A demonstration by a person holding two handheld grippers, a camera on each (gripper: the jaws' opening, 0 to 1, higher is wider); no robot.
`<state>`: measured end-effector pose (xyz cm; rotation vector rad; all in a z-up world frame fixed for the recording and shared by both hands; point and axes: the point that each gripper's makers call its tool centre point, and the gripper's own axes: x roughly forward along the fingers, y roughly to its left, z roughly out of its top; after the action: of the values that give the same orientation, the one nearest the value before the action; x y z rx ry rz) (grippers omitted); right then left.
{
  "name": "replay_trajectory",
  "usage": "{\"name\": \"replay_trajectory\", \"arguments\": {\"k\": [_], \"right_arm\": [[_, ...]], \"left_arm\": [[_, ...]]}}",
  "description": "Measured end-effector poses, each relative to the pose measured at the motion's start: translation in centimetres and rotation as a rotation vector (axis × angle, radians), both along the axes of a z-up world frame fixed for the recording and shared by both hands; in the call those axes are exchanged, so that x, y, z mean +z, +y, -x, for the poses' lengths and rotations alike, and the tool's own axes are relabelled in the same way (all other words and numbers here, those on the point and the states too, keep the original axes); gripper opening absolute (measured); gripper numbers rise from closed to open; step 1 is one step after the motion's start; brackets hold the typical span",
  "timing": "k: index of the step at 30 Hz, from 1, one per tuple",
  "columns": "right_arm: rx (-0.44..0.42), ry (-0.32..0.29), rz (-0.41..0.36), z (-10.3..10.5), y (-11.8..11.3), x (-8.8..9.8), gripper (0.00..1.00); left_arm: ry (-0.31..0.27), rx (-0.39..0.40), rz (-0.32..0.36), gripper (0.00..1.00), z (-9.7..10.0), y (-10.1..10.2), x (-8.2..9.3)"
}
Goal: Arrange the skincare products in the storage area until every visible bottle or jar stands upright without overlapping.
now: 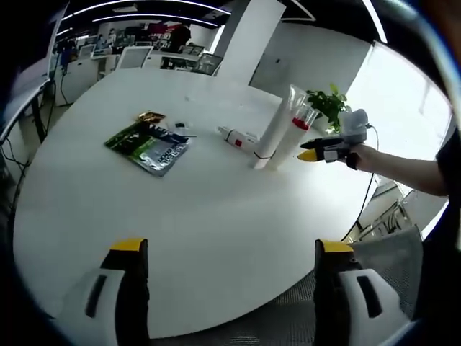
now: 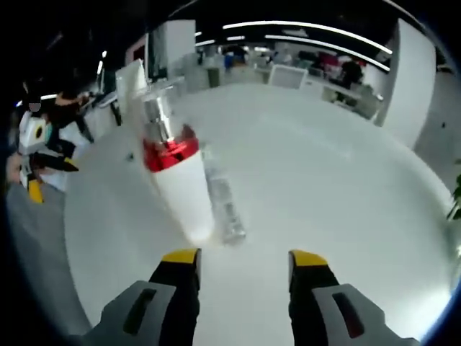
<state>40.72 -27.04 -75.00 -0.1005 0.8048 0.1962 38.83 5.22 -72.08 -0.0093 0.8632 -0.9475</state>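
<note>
A tall white bottle (image 2: 180,189) with a red ring and a clear cap is seen standing on the white table (image 1: 216,209), just in front of the right gripper (image 2: 245,261). It looks light, smooth and easy to tip, so it is best taken low on its body. Both the right gripper and the left gripper (image 1: 230,249) are held wide with nothing in them. A green packet (image 1: 149,147) is seen lying farther off. Desks are seen in the room behind.
</note>
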Motion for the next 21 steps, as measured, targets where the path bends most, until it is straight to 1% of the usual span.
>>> {"name": "replay_trajectory", "arguments": {"k": [5,12,18,21], "right_arm": [[0.051,0.003,0.021,-0.7,0.2,-0.8,0.42],[0.093,-0.001,0.004,-1.7,0.8,-1.6,0.4],[0.117,0.003,0.001,-2.2,1.2,-2.2,0.36],[0.133,0.002,0.011,-2.4,1.2,-2.5,0.33]], "left_arm": [[0.005,0.013,-0.012,0.9,0.0,0.4,-0.4],[0.018,0.022,-0.028,0.9,0.3,0.7,-0.8],[0.025,0.027,-0.032,0.9,0.4,0.6,-1.0],[0.03,0.028,-0.032,0.9,0.6,0.5,-1.1]]}}
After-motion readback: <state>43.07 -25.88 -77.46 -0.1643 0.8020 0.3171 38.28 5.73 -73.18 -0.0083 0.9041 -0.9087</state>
